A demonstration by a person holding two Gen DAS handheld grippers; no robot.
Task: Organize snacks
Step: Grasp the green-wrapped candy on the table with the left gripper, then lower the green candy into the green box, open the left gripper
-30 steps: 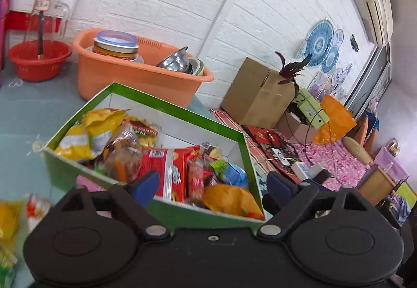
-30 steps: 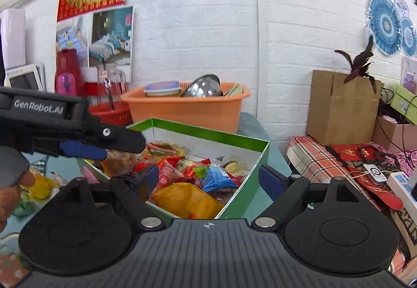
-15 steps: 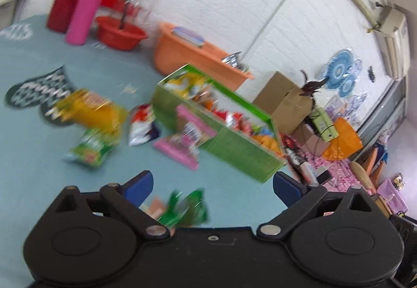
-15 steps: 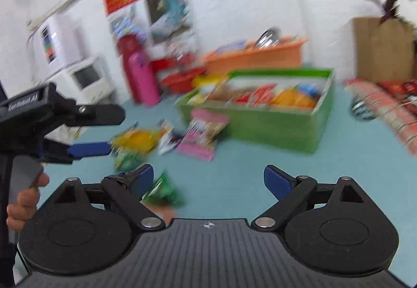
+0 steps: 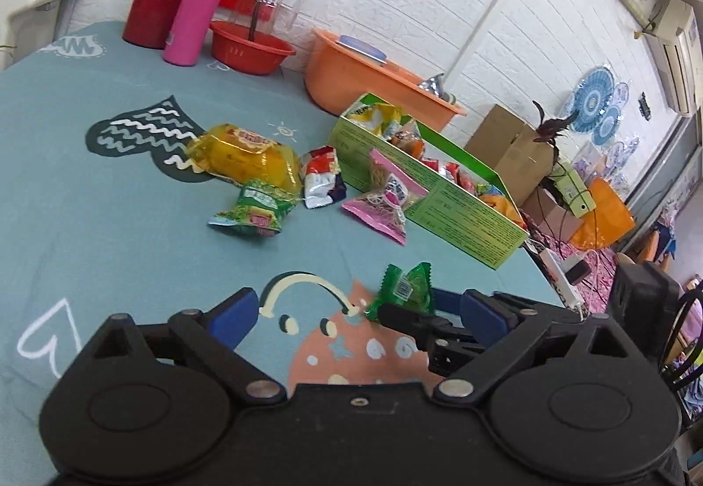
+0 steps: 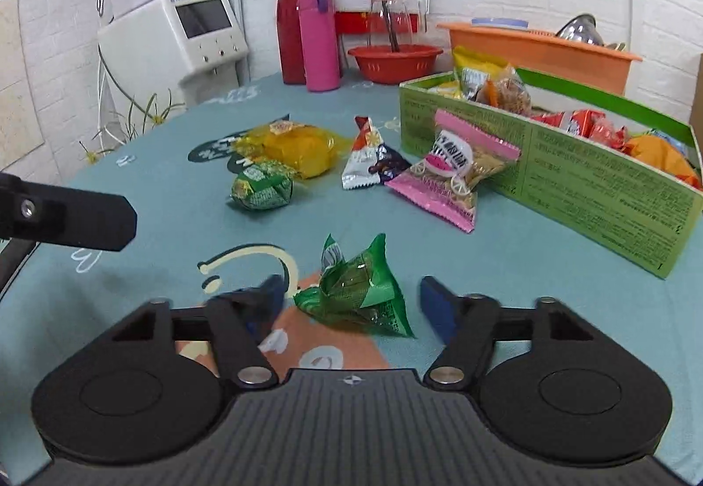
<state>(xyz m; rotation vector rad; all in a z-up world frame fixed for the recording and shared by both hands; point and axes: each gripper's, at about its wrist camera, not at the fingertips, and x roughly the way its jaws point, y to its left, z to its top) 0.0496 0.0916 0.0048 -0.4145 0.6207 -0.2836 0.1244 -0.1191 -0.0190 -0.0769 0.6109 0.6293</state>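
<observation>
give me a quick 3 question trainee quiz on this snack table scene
1. True or false: the pink packet leans on the green box.
2. Which lies between the right tongs? A the small green packet B the yellow packet C the pink bottle
3. Fill in: the left tongs are ____.

Key: 1 true. 2 A; the tongs have just been closing, pads not yet pressing it. 3 open.

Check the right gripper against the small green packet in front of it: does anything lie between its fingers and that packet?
Nothing. In the right wrist view the right gripper has been closing around the green packet, which sits between its fingers with only bare tablecloth in the gaps.
</observation>
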